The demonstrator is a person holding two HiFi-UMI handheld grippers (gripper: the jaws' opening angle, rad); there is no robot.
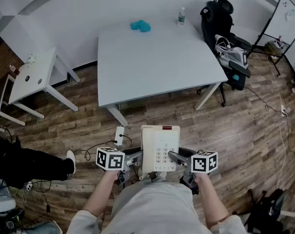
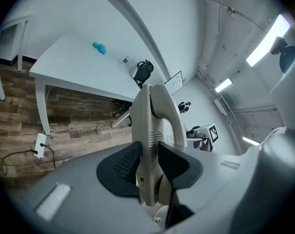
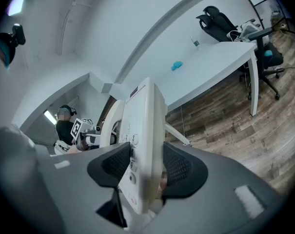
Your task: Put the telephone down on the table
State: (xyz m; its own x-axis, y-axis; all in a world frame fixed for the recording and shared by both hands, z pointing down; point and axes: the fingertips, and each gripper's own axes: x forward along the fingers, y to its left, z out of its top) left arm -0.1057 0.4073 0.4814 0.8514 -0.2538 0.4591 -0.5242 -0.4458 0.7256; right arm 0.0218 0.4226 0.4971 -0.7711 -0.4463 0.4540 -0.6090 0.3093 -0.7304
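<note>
Now the left claw [image 2: 147,165] is clamped on the handset edge of the telephone [image 1: 160,148], and the right claw [image 3: 146,168] is pressed onto its keypad edge. The telephone hangs above the wooden floor [image 1: 245,130], on the near side of the white surface [image 1: 157,67] and not touching it. A teal cloth [image 1: 140,26] and a water bottle [image 1: 181,16] sit near that surface's far edge. An office chair [image 1: 220,13] stands by its far right corner.

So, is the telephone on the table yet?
Not on it: the telephone is held above the floor, short of the table, gripped by the left tongs and the right tongs.
</note>
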